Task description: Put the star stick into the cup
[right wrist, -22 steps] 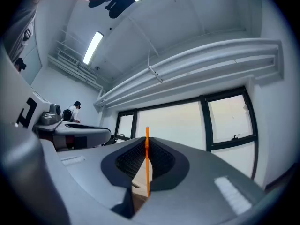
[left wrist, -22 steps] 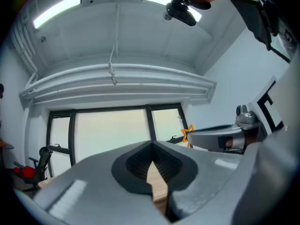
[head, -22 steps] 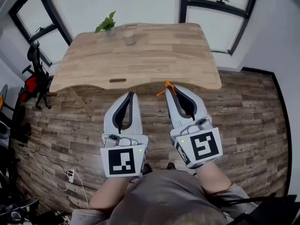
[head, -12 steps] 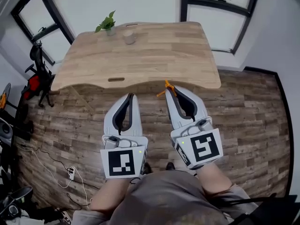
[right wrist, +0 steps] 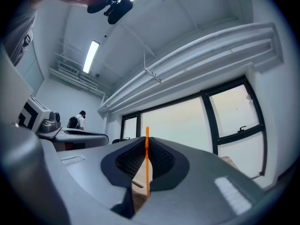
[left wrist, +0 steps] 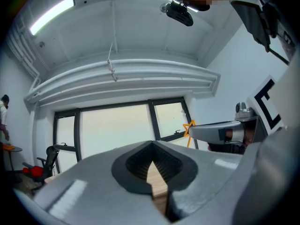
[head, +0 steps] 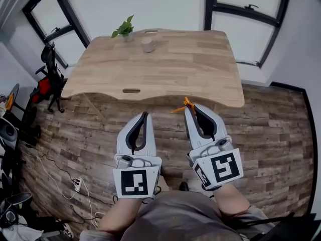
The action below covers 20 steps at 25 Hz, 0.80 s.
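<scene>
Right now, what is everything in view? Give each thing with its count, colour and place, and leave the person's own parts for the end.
table: one, light wood, ahead of the grippers
cup: one, beige, far left part of the table, beside the plant
plant: one, green, in a small pot at the table's far edge
star stick: one, orange, clamped at the right gripper's tips
chair: one, black and red, on the floor left of the table
power strip: one, white, on the floor at lower left, with a cable
windows: two, black frames, left and right walls
left gripper: one, grey, shut, nothing between its jaws
right gripper: one, grey, shut on the star stick
person: one, grey shirt, bottom edge
</scene>
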{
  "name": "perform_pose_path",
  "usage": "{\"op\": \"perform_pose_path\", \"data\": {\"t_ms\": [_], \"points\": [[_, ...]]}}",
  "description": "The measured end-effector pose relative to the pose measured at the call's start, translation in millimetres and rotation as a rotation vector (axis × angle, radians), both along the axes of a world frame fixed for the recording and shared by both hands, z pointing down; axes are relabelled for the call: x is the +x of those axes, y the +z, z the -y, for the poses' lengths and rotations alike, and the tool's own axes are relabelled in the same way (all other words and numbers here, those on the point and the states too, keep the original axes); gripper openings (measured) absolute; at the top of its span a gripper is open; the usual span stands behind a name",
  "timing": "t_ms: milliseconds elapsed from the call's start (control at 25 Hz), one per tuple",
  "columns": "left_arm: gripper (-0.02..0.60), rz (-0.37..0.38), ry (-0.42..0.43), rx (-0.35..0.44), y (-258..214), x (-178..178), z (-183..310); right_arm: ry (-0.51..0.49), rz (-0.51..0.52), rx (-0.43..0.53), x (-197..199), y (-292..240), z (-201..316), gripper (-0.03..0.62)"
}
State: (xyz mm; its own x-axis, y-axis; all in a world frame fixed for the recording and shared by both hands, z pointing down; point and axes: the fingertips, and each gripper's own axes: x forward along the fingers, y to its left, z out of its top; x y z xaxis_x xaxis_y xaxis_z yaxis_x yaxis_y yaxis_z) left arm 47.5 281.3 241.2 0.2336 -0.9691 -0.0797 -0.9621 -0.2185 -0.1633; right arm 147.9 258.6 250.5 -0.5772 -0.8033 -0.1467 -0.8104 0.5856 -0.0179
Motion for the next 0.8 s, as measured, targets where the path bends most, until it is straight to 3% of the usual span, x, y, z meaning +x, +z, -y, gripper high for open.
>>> {"op": "perform_pose_path", "data": {"t_ms": [360, 800], "points": [[0.000, -0.080, 0.017, -0.037, 29.3, -51.9, 83.6, -0.012, -0.039, -0.039, -53.4, 18.9, 77.5, 0.046], [0.000, -0.073, 0.099, 0.021, 9.2, -131.5, 208.2, 0.069, -0.060, -0.006, -131.7, -3.1, 200.4, 0.046]]}}
